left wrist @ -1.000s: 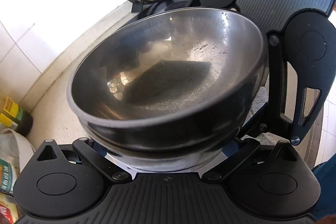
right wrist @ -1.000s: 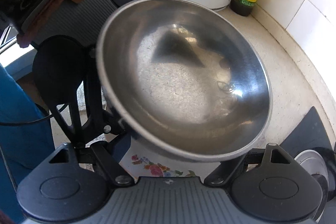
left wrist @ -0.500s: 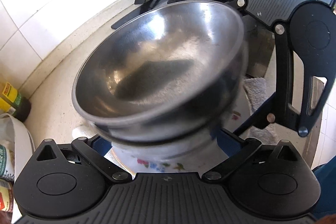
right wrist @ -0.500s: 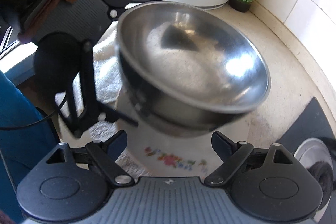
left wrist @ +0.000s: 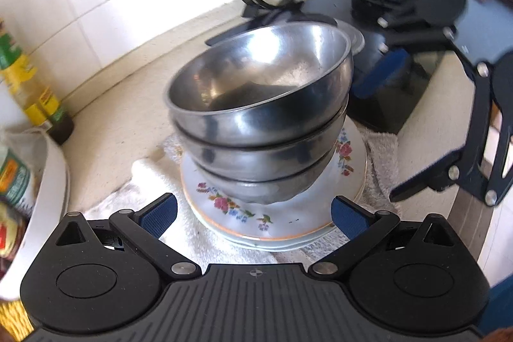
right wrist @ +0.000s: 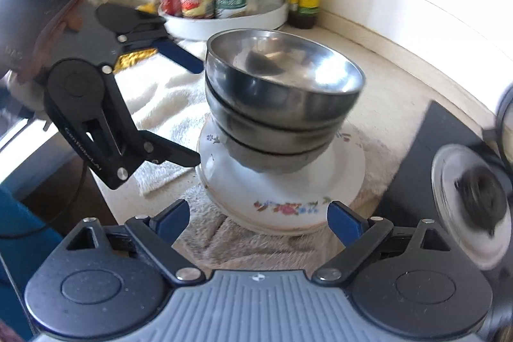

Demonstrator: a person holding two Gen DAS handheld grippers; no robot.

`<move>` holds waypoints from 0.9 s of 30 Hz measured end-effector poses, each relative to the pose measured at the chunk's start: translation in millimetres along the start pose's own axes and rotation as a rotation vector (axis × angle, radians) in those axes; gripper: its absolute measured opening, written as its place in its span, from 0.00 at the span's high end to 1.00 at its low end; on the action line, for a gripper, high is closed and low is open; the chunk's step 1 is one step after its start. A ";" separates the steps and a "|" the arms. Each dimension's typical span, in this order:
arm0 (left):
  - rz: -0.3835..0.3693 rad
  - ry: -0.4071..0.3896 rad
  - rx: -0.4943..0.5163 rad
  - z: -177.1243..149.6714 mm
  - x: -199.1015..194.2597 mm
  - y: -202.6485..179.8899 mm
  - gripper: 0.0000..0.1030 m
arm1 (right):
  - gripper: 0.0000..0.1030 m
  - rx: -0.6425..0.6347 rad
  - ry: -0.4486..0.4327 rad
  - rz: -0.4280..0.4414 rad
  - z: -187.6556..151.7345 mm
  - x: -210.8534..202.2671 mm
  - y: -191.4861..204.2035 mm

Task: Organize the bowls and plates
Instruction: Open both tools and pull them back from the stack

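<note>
Three steel bowls (left wrist: 259, 104) sit nested, one in another, on flowery plates (left wrist: 288, 213), on towel (right wrist: 166, 104) near middle of counter. Left claw (left wrist: 253, 212) spread wide, holds nothing. Right claw (right wrist: 258, 218) spread wide too, empty. Stacking looks done; little seems left.

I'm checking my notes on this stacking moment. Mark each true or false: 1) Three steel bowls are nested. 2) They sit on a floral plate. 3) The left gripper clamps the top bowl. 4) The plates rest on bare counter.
1) True: steel bowls are nested three high.
2) True: on the floral plate.
3) False: the left gripper is open, clear of them; so is the right gripper.
4) False: a towel lies underneath.
</note>
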State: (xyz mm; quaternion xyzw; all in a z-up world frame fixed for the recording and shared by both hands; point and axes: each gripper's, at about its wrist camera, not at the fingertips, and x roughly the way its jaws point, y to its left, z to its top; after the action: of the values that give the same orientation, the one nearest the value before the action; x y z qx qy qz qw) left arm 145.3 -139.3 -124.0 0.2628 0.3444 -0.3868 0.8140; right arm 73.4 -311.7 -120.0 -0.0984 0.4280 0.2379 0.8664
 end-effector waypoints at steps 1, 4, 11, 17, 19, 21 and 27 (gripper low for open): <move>0.007 -0.008 -0.020 -1.6 -3.1 0.3 0.00 | 0.06 0.013 -0.008 -0.005 -3.3 -3.5 4.2; 0.013 -0.028 -0.073 -8.3 -14.3 1.5 0.00 | 0.05 0.067 -0.032 -0.026 -12.1 -13.1 12.9; 0.076 -0.065 -0.175 -14.3 -34.9 1.1 0.00 | 0.01 0.280 -0.099 -0.118 -27.3 -22.2 15.8; 0.137 -0.071 -0.289 -21.6 -48.2 2.8 0.00 | 0.00 0.496 -0.190 -0.167 -41.9 -30.7 25.2; 0.133 -0.065 -0.325 -25.0 -51.0 1.8 0.00 | 0.00 0.535 -0.207 -0.188 -43.1 -32.8 31.9; 0.126 -0.061 -0.348 -27.8 -51.9 -0.7 0.00 | 0.00 0.557 -0.243 -0.190 -44.9 -38.5 40.5; 0.222 -0.016 -0.387 -29.0 -52.9 -8.6 0.00 | 0.00 0.647 -0.356 -0.210 -50.4 -52.0 59.0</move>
State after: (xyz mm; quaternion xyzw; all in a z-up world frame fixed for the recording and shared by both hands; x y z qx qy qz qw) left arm 103.5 -100.3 -103.2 0.1350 0.3746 -0.2236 0.8896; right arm -18.0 -296.5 -108.0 0.1798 0.3113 0.0136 0.9330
